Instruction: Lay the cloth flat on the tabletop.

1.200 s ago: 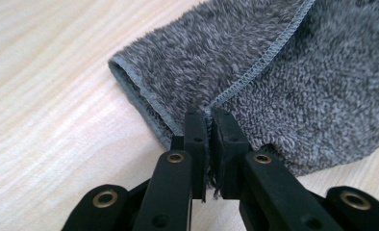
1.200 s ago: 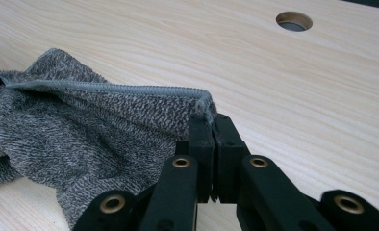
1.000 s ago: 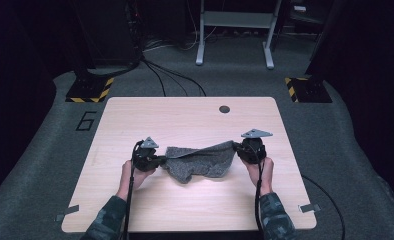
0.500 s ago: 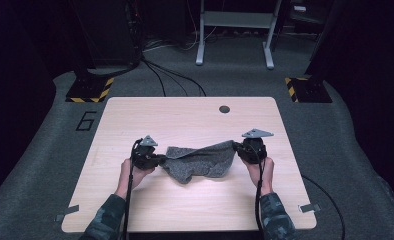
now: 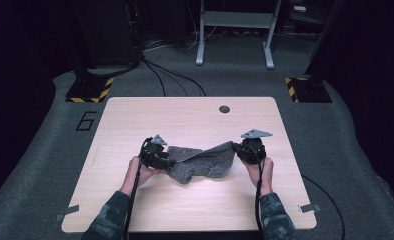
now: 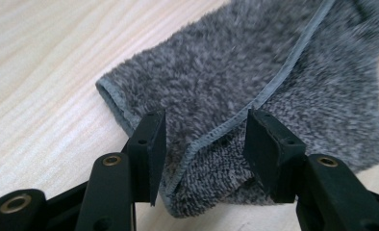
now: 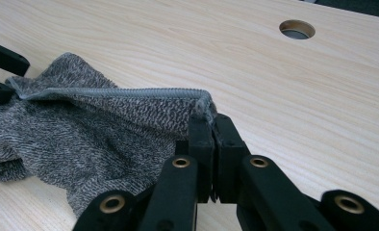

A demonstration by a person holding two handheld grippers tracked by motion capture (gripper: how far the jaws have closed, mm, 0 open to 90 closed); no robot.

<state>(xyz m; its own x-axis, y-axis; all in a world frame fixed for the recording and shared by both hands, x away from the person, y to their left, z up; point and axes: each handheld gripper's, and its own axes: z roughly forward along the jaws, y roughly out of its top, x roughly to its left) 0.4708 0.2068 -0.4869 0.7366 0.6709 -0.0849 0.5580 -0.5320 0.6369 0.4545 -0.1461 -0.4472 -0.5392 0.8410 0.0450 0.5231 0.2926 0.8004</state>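
pinching the grey cloth (image 7: 96,130), right tongs (image 7: 210,126) (left tongs (image 6: 204,137) just opened).

My left gripper (image 6: 204,139) has just let its jaws spread off the grey towel (image 5: 202,162); the freed corner has slumped between them onto the table (image 5: 185,120).

Fuzzy grey fleece cloth (image 6: 274,72), matt pale wood-grain table (image 5: 185,115), matt black plastic tools
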